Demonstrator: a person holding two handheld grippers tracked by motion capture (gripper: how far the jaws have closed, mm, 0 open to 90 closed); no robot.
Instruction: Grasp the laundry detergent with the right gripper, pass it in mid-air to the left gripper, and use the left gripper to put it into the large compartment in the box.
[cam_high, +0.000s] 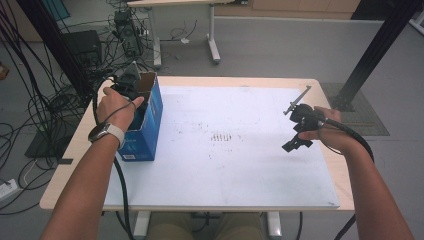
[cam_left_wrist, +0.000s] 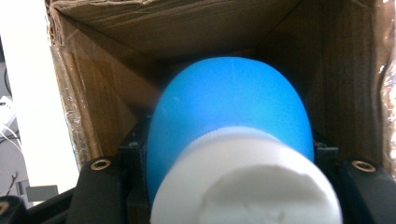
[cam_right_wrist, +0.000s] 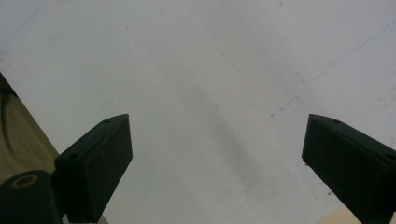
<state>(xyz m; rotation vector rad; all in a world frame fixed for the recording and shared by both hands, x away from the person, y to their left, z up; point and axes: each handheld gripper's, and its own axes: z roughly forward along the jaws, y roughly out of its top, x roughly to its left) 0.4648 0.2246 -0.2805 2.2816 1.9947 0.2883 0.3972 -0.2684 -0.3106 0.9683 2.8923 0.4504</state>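
My left gripper (cam_high: 131, 80) reaches down into the blue box (cam_high: 150, 120) at the desk's left edge; in the high view its jaws are hidden by the box wall and my left hand (cam_high: 116, 107). In the left gripper view the blue bottle (cam_left_wrist: 231, 107) is blurred, its white cap (cam_left_wrist: 247, 182) cut off by the bottom edge, so the jaws are mostly covered. Box floor hidden behind the bottle.

My left forearm extends forward, wrist wearing a watch, with the left hand (cam_high: 116, 107) wrapped over the left gripper (cam_high: 129, 86), jaws closed on a load. My right forearm reaches forward; the right hand (cam_high: 332, 131) holds the right gripper (cam_high: 298, 131), its fingers (cam_right_wrist: 100, 161) spread wide apart, nothing between them.
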